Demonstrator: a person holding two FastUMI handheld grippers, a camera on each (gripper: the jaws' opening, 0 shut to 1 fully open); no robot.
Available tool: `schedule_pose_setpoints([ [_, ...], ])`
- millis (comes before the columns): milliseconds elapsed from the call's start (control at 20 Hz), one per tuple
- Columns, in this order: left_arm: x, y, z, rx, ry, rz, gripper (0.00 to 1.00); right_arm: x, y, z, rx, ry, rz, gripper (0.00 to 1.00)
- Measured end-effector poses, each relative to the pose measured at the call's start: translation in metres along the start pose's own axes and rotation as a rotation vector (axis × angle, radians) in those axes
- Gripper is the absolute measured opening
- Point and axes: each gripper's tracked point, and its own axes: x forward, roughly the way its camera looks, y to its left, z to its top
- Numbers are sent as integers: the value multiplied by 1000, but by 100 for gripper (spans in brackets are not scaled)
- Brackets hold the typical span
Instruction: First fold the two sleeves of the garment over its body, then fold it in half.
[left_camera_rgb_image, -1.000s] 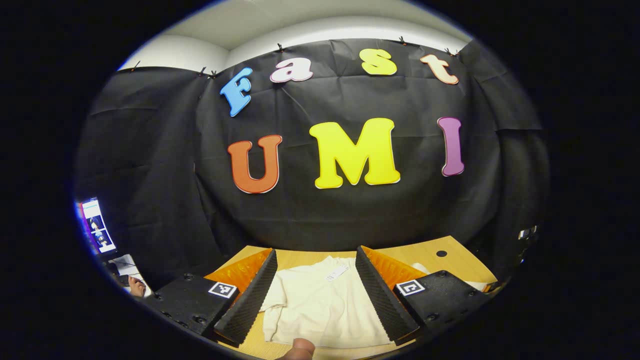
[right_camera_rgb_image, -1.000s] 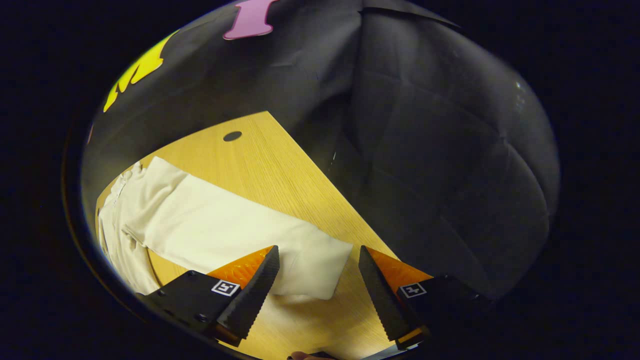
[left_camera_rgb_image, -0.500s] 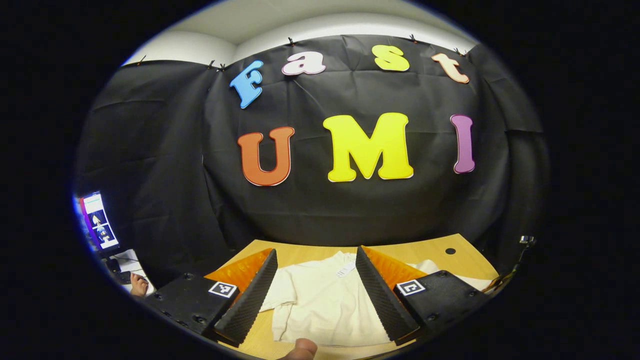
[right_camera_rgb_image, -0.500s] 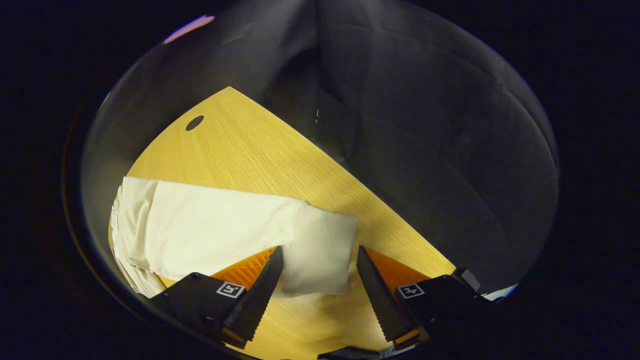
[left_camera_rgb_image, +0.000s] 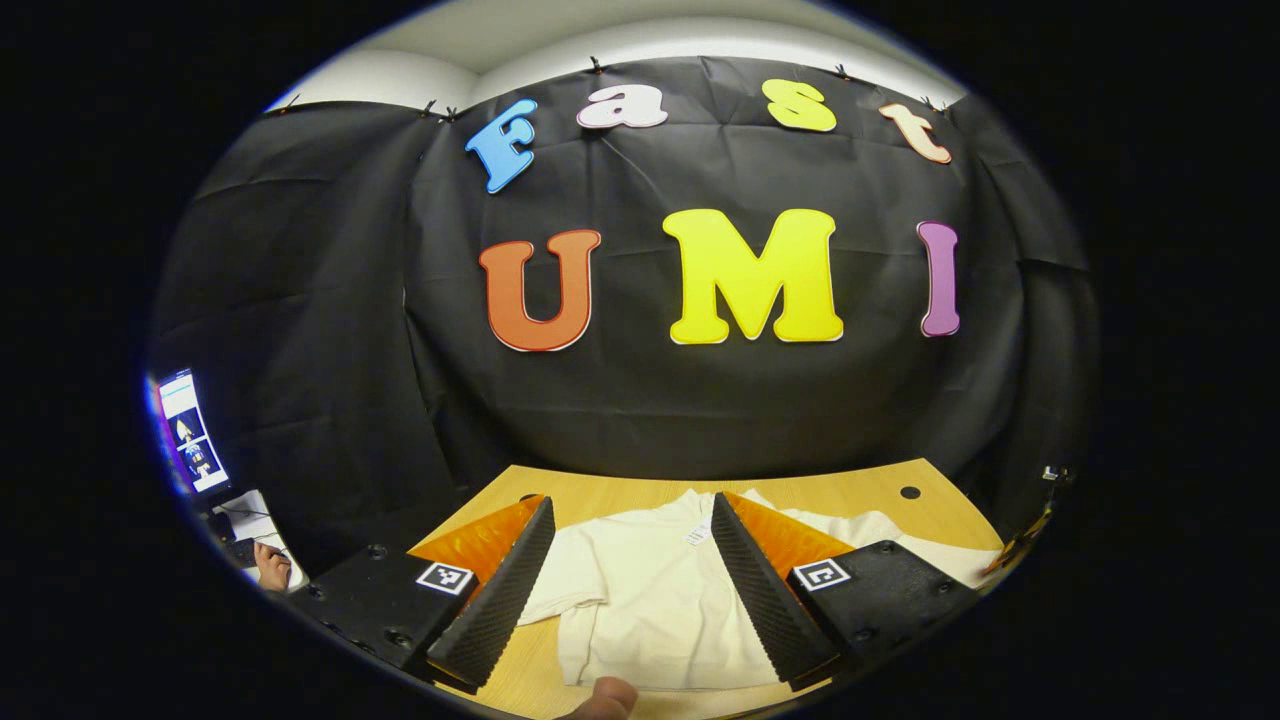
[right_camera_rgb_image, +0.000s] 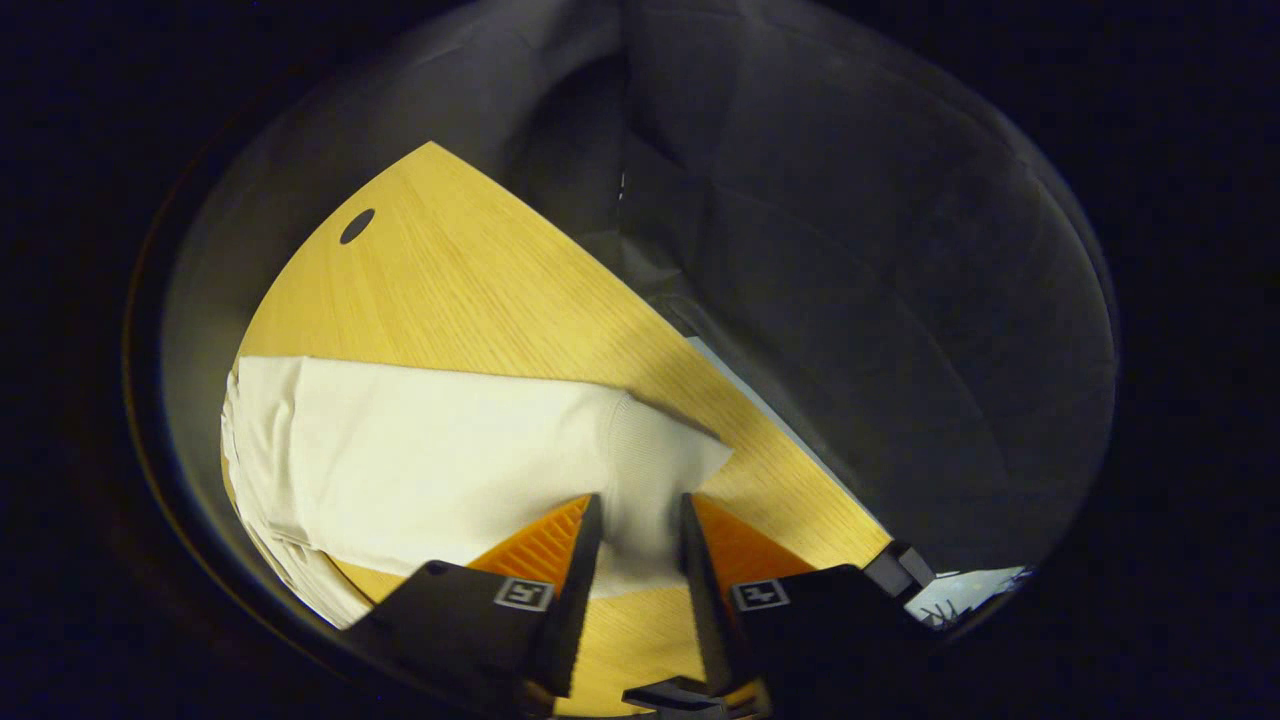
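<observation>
Cream-white garment (left_camera_rgb_image: 650, 600), ribbed at sleeve cuff (right_camera_rgb_image: 655, 470); honey-yellow wood-grain table (right_camera_rgb_image: 480, 300) with dark hole (right_camera_rgb_image: 357, 226) at 10 o'clock; plain black wall cloth (left_camera_rgb_image: 300, 300).

A light wood-grain worktop (left_camera_rgb_image: 560, 492) carries a cream garment (left_camera_rgb_image: 650, 600) lying flat, with its body spread and a short sleeve out to one side. In the right gripper view, the worktop (right_camera_rgb_image: 470, 290) has a small dark hole (right_camera_rgb_image: 357, 226) near its far edge, and the garment's long sleeve (right_camera_rgb_image: 450, 450) lies stretched across it, cuff toward the worktop's edge.
</observation>
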Motion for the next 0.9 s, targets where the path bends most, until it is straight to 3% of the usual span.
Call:
schedule_pose_setpoints([
  [50, 0, 2, 0, -1, -1, 1, 100, -1, 2, 1, 26, 4, 21, 39],
  [150, 0, 7, 1, 0, -8, 5, 100, 1, 5, 1, 47, 9, 73, 37],
  [250, 1, 11, -1, 4, -7, 7, 100, 2, 2, -1, 94, 15, 83, 6],
  [600, 5, 9, 8, 2, -59, -19, 100, -31, 3, 17, -23, -80, 57, 6],
  [900, 7, 10, -2, -8, -66, -66, 100, -92, 49, 35, -85, -169, 107, 5],
])
